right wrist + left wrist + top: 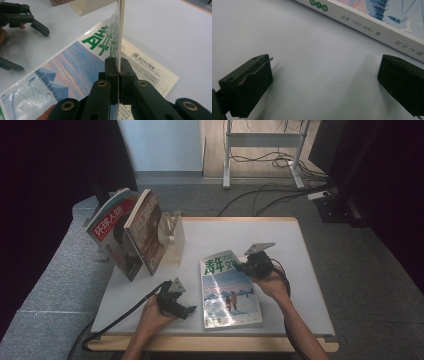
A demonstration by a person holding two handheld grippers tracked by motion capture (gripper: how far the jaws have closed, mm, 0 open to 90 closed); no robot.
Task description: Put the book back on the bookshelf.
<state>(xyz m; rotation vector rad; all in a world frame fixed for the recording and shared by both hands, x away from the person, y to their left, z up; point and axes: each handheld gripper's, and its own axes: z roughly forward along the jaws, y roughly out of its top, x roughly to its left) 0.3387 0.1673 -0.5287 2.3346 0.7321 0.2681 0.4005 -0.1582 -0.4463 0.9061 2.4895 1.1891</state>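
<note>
I am looking down on the white table (300, 285), which is carrying everything in hand. At its far left corner a cream bookstand (172, 237) is standing, with two magazines (131, 234) leaning upright against it.

The largest thing near my grippers is the magazine with the snowy cover (229, 295), lying flat near the table's front edge, between my two hands, its spine toward the left one. Its front cover (117, 30) is standing up on edge at the far right corner, peeled away from the printed page (147, 71) that is lying flat beneath it.

My right gripper (246, 266) is sitting over that far right corner. In the right gripper view its jaws are pinching the cover's edge tight between the pads, with nothing else caught in them, and the cover is rising straight up out of them.

My left gripper (191, 310) is resting low on the table just left of the magazine. In the left gripper view its jaws are standing wide apart, holding nothing, with bare tabletop between them and the magazine's white spine (372, 31) running just beyond the tips, not touching them.
</note>
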